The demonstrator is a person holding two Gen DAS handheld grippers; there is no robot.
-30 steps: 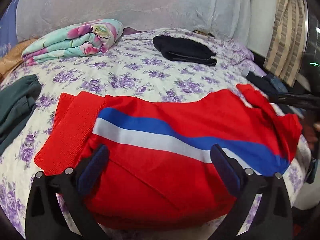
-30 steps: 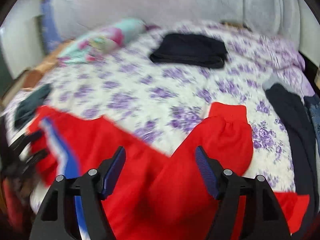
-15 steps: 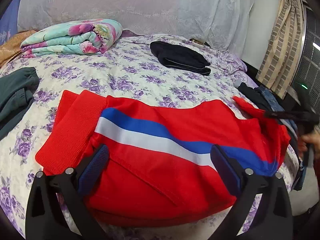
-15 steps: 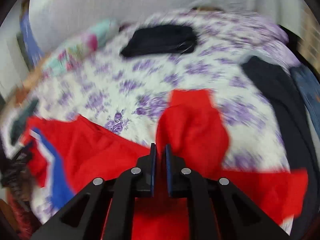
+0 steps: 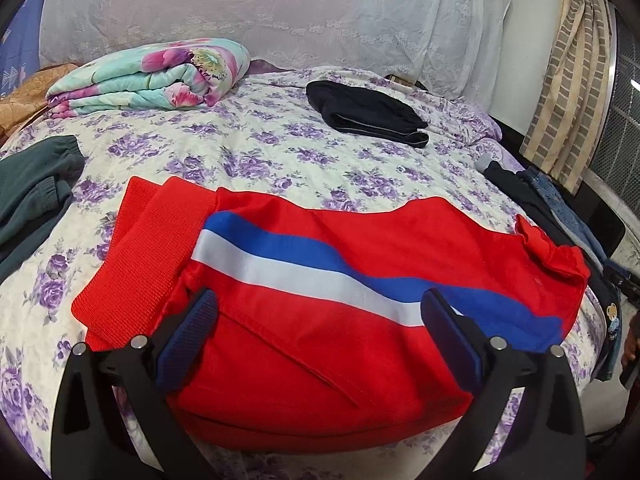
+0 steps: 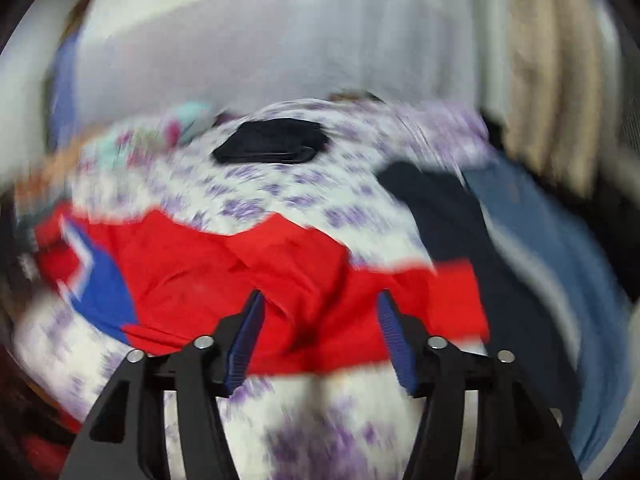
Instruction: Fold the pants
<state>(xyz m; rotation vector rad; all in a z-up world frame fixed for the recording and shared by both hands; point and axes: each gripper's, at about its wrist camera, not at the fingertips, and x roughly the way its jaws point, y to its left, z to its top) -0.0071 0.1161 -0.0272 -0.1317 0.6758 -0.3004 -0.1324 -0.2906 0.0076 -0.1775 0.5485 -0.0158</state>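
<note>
Red pants [image 5: 360,264] with a blue and white side stripe lie across the near edge of the bed, waistband at the left, a leg cuff bunched at the right end. My left gripper [image 5: 320,320] is open and empty, low over the pants near the waistband. In the blurred right wrist view the pants [image 6: 280,272] lie folded over in front of my right gripper [image 6: 320,316], which is open and empty just above them.
The bed has a purple-flowered sheet [image 5: 256,148]. On it lie a folded dark garment [image 5: 368,116], a folded floral quilt [image 5: 152,76], a dark green garment [image 5: 32,188] at the left, and dark and denim clothes [image 5: 552,200] along the right edge.
My right gripper was shut on the red pant leg half a second ago; it has opened, let go and pulled back. The leg now lies folded over. The left gripper stayed open.
</note>
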